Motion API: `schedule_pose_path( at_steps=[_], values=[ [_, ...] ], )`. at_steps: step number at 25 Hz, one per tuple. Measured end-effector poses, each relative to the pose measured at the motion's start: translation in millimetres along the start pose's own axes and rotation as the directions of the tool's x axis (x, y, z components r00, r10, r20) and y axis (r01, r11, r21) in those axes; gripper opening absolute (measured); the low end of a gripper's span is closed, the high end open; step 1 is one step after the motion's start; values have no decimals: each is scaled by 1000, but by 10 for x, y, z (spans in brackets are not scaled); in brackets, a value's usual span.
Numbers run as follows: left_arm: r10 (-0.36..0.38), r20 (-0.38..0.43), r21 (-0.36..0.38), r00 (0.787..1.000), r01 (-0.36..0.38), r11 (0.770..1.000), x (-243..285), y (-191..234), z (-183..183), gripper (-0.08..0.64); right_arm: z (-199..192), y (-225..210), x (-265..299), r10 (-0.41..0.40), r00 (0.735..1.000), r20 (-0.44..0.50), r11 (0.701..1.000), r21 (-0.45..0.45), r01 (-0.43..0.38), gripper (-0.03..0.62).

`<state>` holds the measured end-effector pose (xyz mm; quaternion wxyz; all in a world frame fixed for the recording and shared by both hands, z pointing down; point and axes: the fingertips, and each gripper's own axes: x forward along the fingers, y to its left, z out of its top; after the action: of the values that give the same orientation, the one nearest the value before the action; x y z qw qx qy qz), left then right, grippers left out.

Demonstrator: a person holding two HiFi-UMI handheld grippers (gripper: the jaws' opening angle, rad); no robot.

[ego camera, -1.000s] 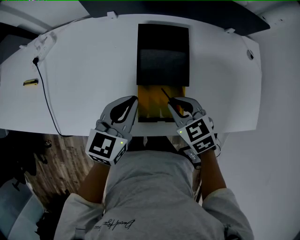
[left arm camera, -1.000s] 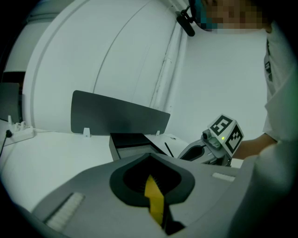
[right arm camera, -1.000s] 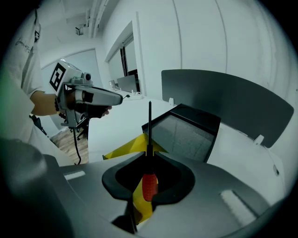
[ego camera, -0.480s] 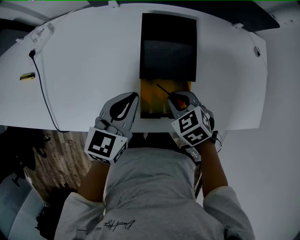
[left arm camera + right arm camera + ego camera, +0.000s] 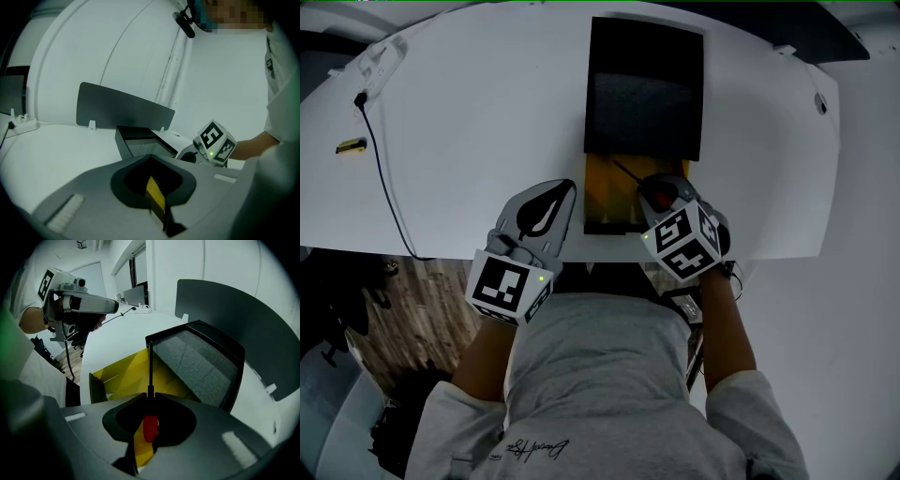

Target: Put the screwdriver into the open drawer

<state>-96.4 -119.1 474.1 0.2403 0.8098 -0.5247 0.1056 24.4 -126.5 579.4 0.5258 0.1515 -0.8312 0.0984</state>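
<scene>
Now the right gripper [image 5: 662,193] pinches the red-handled screwdriver [image 5: 150,427], its shaft reaching ahead over the open yellow drawer [image 5: 602,199] just beneath, while the left gripper [image 5: 568,191], jaws pressed together, hovers beside that drawer.

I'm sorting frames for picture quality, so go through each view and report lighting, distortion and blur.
Head view: dim and grey, yet sharp; the white table is evenly lit. Left gripper view: strong wide-angle bending, black corners, a mosaic patch at the top. Right gripper view: same bending and black corners, a green smear at the left edge; the screwdriver, close up, looks soft.
</scene>
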Motion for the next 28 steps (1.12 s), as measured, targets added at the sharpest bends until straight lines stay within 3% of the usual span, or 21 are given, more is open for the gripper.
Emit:
schedule_pose_path(
  at_steps=[28],
  values=[
    [2, -4, -23, 1000, -3, 1000, 2, 82, -84, 0, -122, 45, 345, 34, 987, -156, 998, -47, -42, 72]
  ],
)
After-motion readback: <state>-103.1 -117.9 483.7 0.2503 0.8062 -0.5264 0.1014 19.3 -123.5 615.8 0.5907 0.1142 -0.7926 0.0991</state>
